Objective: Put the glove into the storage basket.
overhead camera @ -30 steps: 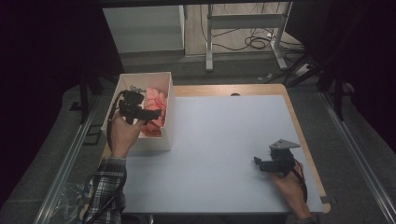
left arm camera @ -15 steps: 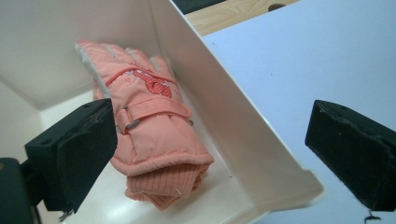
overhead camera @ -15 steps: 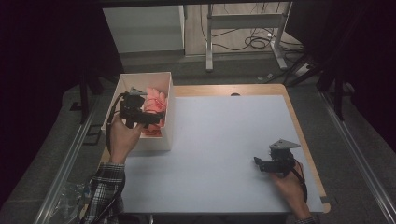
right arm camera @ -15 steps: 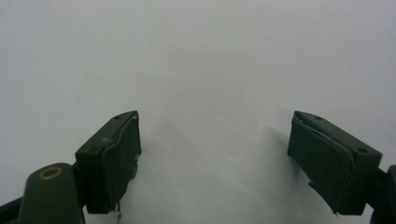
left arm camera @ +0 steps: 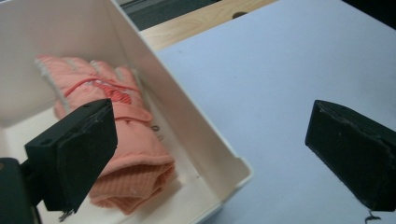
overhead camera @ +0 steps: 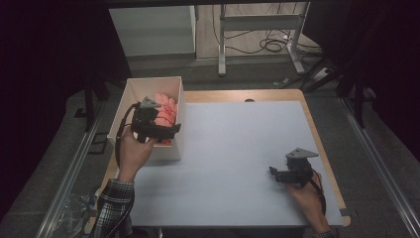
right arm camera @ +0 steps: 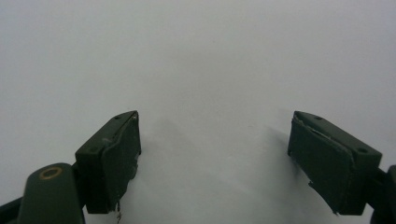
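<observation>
A white open box stands at the table's left edge. Salmon-pink winter gloves lie inside it. My left gripper hovers open over the box's near right part, holding nothing. In the left gripper view the gloves lie below the left jaw. The box's right wall runs between the jaws of that gripper, and the right jaw is over the table. My right gripper rests low on the table at the near right. In the right gripper view it stands open over bare table.
The pale blue-grey tabletop has a wooden strip along its far and right edges. Beyond the table are a white panel, a metal frame and cables on the floor.
My left gripper has shifted slightly nearer and to the right over the box, toward its right wall. The right gripper has stayed in place.
</observation>
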`<state>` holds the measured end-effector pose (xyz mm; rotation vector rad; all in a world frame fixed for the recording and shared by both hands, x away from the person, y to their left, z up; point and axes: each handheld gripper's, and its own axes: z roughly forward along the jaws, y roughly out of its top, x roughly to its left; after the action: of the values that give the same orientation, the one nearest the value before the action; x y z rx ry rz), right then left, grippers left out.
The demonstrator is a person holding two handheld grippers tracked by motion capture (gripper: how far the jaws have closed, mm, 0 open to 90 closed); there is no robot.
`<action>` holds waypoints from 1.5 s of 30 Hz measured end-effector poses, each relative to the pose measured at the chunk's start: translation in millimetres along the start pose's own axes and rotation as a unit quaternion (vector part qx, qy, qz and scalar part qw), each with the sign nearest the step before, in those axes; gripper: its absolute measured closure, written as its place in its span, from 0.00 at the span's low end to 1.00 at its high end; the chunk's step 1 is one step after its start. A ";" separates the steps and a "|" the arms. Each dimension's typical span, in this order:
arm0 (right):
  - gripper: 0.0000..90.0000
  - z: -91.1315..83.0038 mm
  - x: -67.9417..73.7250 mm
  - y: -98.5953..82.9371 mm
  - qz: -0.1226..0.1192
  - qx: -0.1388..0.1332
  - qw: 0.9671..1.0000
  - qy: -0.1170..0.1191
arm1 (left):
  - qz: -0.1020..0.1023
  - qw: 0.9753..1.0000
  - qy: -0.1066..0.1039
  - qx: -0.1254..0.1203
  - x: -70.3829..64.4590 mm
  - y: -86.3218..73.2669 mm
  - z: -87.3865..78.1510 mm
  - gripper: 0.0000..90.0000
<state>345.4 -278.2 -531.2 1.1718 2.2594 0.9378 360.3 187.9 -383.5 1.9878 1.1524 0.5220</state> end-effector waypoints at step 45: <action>0.19 0.0 0.1 0.1 -0.001 0.000 1.000 0.000 | 0.062 0.990 -0.126 0.022 -97.6 -84.4 78.6 0.03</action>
<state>345.4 -278.1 -531.1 1.1703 2.2590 0.9377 316.7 96.7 -495.9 2.1030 0.8962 0.2991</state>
